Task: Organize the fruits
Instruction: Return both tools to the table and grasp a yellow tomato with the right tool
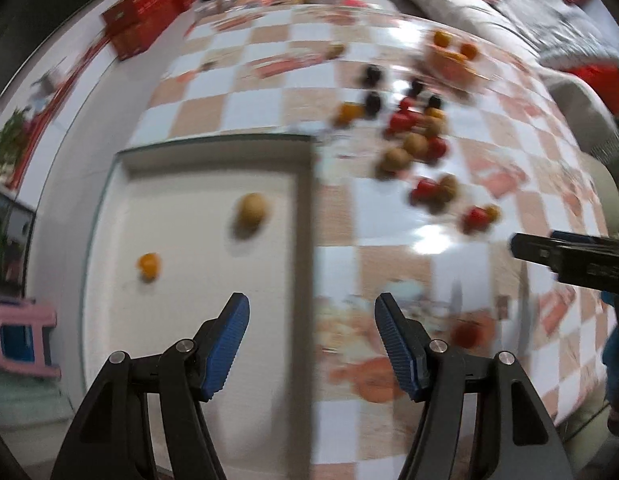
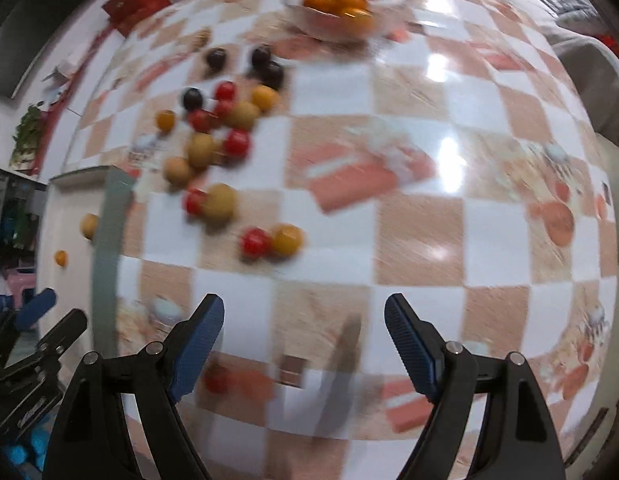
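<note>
checkered table (image 2: pixel 421 232) | loose fruits (image 2: pixel 213 148) | both hand-held grippers (image 1: pixel 311 320) (image 2: pixel 303 320) released, empty

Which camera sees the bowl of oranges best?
The right wrist view: the glass bowl of oranges sits near the top, its oranges easy to tell apart. In the left wrist view the same bowl is smaller, farther off and badly blurred.

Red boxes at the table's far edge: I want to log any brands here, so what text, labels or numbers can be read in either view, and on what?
None can be read.
Red boxes: pale marks, too blurred to read.
Checked tablecloth: printed pictures only, smeared by motion.
Right gripper body: faint marking, too small.
</note>
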The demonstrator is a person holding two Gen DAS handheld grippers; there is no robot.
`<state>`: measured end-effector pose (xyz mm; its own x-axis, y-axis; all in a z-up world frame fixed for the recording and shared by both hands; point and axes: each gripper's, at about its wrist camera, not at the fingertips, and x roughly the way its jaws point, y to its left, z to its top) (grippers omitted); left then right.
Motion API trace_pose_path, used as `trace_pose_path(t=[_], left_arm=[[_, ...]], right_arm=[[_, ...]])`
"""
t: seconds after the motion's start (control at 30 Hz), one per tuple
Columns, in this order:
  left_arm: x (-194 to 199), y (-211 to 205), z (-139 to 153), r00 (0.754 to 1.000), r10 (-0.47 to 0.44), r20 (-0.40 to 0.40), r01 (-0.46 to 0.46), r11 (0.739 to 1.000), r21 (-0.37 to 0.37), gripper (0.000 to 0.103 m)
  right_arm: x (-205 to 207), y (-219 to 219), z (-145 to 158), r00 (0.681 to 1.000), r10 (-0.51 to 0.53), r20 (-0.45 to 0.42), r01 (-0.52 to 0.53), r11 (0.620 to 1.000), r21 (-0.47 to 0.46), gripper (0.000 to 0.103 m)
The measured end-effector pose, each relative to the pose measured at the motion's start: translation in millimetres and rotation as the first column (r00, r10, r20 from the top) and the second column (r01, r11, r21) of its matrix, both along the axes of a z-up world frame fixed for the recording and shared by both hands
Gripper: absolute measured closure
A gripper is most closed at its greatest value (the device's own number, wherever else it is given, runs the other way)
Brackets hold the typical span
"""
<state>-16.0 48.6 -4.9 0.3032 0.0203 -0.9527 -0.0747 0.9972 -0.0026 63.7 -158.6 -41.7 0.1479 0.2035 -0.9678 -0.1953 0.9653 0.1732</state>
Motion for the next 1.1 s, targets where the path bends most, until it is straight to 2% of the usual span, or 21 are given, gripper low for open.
trace_pose_path(t=[0.13,0.27,0.43,0.5,0.73,0.87,0.97,1.03,1.1], left_arm=[[-1,-37,-8,0.996,-0.084,-0.023,0.083,0.996,-0.021,0.036],[-4,-66,-23,0.992,-0.116,-0.047,0.114,0.993,-0.037,0.036],[0,-81,-39,0.993,-0.103,-0.064,0.099,0.993,-0.057,0.036],[3,-85,-44,0.994,-0.09,-0.068,0.086,0.995,-0.057,0.036],[10,-92,-51,0.997,-0.071,-0.044,0.067,0.995,-0.076,0.037],[13,-97,-59,0.996,-0.057,-0.064,0.052,0.996,-0.076,0.037],[13,-99,-62,0.996,-0.049,-0.074,0.044,0.996,-0.072,0.037],[13,-102,-63,0.996,-0.052,-0.072,0.048,0.997,-0.067,0.047],[12,-103,-63,0.996,-0.06,-0.071,0.055,0.996,-0.065,0.054]], right_arm=[[-2,-6,-9,1.0,0.031,-0.002,-0.031,1.0,-0.006,0.018],[1,-4,-15,0.995,0.096,0.007,-0.096,0.995,-0.018,0.018],[7,-1,-21,0.987,0.161,0.018,-0.16,0.987,-0.024,0.021],[11,2,-23,0.983,0.182,0.023,-0.181,0.983,-0.024,0.033],[19,16,-23,0.956,0.284,0.069,-0.284,0.959,0.002,0.036],[21,28,-23,0.935,0.34,0.1,-0.339,0.94,-0.021,0.049],[24,38,-23,0.923,0.366,0.117,-0.365,0.93,-0.026,0.053],[25,44,-23,0.917,0.378,0.123,-0.377,0.926,-0.036,0.057],[26,47,-24,0.914,0.386,0.128,-0.383,0.922,-0.048,0.075]])
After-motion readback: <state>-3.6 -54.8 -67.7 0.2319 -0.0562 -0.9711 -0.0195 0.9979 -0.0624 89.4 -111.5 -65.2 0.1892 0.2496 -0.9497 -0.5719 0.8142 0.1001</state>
